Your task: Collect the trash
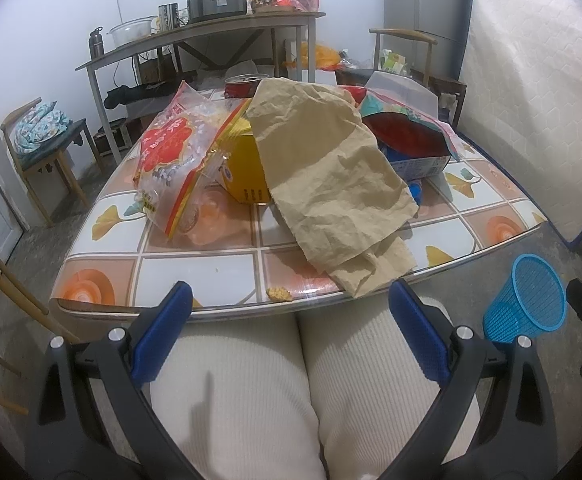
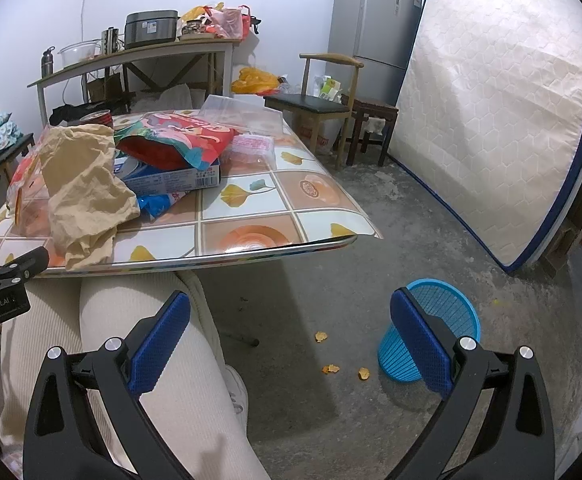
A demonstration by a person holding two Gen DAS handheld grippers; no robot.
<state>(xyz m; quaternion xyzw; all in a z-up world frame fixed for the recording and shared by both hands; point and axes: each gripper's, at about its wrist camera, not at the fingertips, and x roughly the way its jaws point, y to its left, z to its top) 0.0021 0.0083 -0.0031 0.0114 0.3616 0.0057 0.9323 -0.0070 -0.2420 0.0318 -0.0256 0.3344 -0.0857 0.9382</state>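
Lying crumpled across the counter (image 1: 251, 272), a tan paper bag (image 1: 331, 184) is seen; left claw (image 1: 291, 320) and right claw (image 2: 291, 328) are held apart, empty.

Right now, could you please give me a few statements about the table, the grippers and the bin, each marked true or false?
1. The left gripper is shut on the brown paper bag. False: its jaws stand wide open, holding nothing.
2. The blue basket stands on the floor, beside the table. True.
3. The right gripper is open and empty. True.
4. The brown paper bag lies inside the basket. False: it lies on the table, its end hanging over the near edge.
5. Small orange scraps lie on the floor near the basket. True.
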